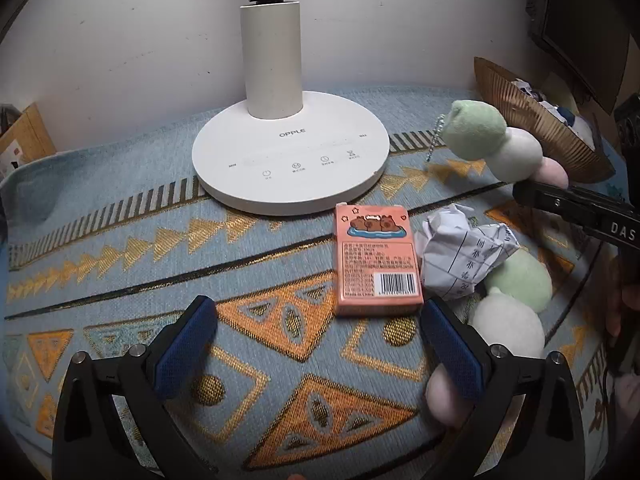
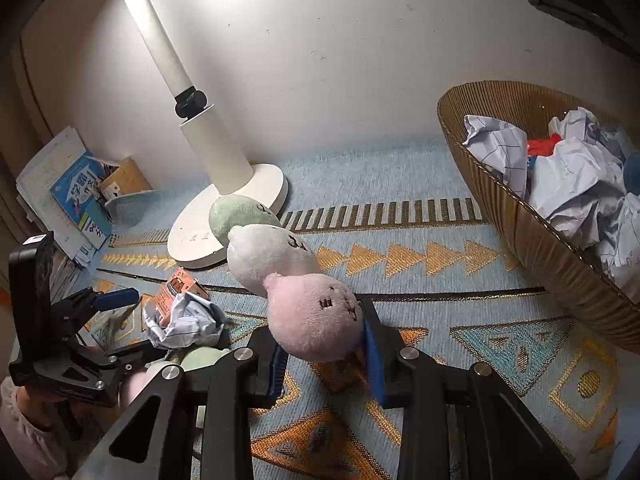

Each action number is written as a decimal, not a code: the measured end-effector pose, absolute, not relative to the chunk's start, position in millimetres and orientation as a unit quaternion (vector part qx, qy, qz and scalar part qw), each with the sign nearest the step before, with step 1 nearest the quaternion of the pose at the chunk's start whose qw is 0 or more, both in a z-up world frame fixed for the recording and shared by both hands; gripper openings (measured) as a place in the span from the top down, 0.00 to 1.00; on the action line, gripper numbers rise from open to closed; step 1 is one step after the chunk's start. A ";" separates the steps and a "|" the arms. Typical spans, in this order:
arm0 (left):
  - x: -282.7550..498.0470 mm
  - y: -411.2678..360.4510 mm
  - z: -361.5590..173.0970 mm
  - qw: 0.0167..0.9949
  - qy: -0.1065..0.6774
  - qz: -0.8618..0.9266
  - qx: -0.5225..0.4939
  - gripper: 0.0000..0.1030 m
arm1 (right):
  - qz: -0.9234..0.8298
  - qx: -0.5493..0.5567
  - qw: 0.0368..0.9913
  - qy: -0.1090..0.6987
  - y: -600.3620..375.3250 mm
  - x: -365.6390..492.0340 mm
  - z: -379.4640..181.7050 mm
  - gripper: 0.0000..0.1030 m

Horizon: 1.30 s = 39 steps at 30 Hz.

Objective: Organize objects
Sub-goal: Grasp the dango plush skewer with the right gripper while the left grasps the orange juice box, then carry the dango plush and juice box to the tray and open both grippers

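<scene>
Patterned blue cloth (image 2: 420, 184) under white lamp (image 2: 224, 184). My right gripper (image 2: 326, 354) clamped on pink end of plush dango skewer (image 2: 280, 264), lifted clear of cloth, right of lamp base. Basket (image 2: 532, 240) of crumpled paper farther right of lamp. Advice: keep squeeze firm, carry plush above rim, release over paper. My left gripper (image 1: 318, 346) apart, before lamp, just short of pink card box (image 1: 376, 264); crumpled paper (image 1: 460, 252) and second plush (image 1: 512, 300) beside box.

Right tool (image 2: 325, 354) clamping plush skewer (image 2: 280, 272), basket (image 2: 532, 232) nearby
</scene>
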State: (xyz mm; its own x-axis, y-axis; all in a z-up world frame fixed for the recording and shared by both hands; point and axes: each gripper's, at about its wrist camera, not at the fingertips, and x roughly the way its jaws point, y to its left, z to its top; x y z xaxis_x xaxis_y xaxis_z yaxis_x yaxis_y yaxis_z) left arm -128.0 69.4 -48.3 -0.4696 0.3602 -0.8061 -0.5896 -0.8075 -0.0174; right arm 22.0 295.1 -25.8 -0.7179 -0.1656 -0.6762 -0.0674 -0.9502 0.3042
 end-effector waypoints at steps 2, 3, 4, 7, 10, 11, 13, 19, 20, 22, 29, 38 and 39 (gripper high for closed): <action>-135.9 72.0 -49.3 0.275 0.120 0.848 -0.437 0.01 | -0.912 0.376 0.028 -0.160 296.5 21.6 -26.5 0.68; -138.3 71.9 -50.3 0.275 0.111 0.846 -0.443 0.01 | -0.912 0.377 0.029 -0.162 295.7 20.5 -27.1 0.68; -138.2 71.3 -49.9 0.273 0.111 0.849 -0.438 0.02 | -0.912 0.377 0.029 -0.162 295.2 20.3 -27.3 0.68; -133.6 67.5 -47.1 0.263 0.118 0.862 -0.418 0.46 | -0.914 0.374 0.028 -0.156 294.0 20.1 -26.8 0.68; -133.9 62.4 -46.2 0.258 0.116 0.866 -0.413 0.55 | -0.915 0.377 0.031 -0.141 288.5 19.4 -26.4 0.68; -133.6 63.1 -46.2 0.259 0.119 0.865 -0.412 0.55 | -0.916 0.377 0.032 -0.136 286.3 19.1 -25.9 0.68; -133.5 65.4 -45.4 0.258 0.124 0.866 -0.409 0.63 | -0.919 0.372 0.032 -0.125 283.9 22.0 -23.5 0.68; -133.0 52.9 -36.5 0.255 0.097 0.877 -0.396 0.63 | -0.933 0.342 0.021 -0.111 281.5 33.3 -14.0 0.68; -133.8 48.9 -34.0 0.249 0.091 0.879 -0.395 0.63 | -0.935 0.337 0.019 -0.110 281.9 35.0 -12.6 0.68; -134.5 44.5 -26.6 0.246 0.089 0.882 -0.391 0.63 | -0.936 0.331 0.013 -0.115 284.2 37.1 -7.9 0.68; -141.7 79.0 24.3 0.286 0.090 0.886 -0.353 0.63 | -0.953 0.266 -0.020 -0.143 319.0 60.5 50.3 0.68; -139.4 226.8 92.9 0.405 0.100 0.863 -0.286 0.63 | -0.953 0.215 -0.162 -0.143 408.4 97.3 103.7 0.68; -137.6 242.4 96.0 0.418 0.099 0.857 -0.286 0.63 | -0.950 0.213 -0.176 -0.146 417.7 100.3 103.9 0.68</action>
